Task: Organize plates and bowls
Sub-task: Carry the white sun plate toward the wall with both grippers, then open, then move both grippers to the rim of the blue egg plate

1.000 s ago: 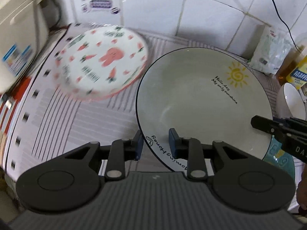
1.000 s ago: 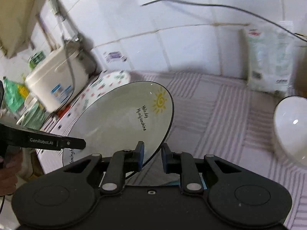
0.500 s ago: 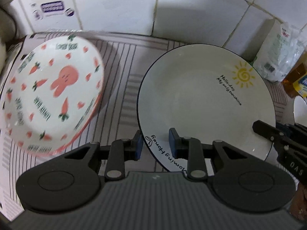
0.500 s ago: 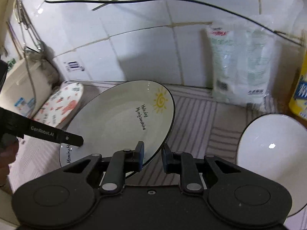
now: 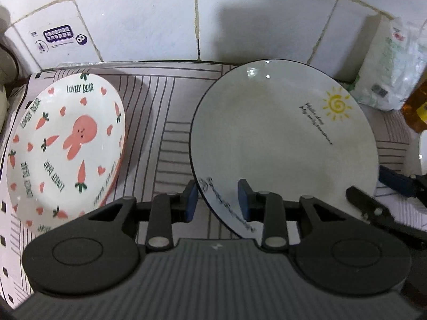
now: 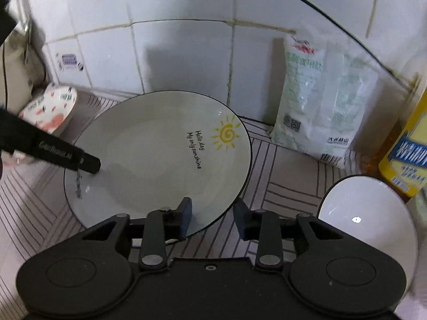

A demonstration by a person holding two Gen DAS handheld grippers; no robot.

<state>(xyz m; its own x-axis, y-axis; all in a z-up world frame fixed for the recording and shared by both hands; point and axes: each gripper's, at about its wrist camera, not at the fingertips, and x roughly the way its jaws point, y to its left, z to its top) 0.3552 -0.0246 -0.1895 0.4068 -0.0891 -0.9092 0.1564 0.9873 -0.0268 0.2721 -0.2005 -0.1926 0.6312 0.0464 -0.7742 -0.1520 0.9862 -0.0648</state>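
A white plate with a black rim and a yellow sun (image 5: 283, 144) (image 6: 160, 160) is held over the striped counter. My left gripper (image 5: 217, 200) straddles its near left rim, one pad on each side, and is shut on it. My right gripper (image 6: 212, 217) straddles its near right rim with a wider gap than before; whether the pads touch the plate I cannot tell. A white plate with a pink bunny and carrots (image 5: 64, 146) (image 6: 49, 112) lies on the counter to the left.
A white black-rimmed bowl (image 6: 365, 218) sits on the counter at the right. A plastic bag (image 6: 323, 101) and a yellow-labelled bottle (image 6: 405, 149) stand by the tiled wall (image 5: 160, 18). A striped mat (image 5: 162, 122) covers the counter.
The sun plate has been carried right, away from the bunny plate, toward the back wall. The right gripper's jaws have widened around the rim.
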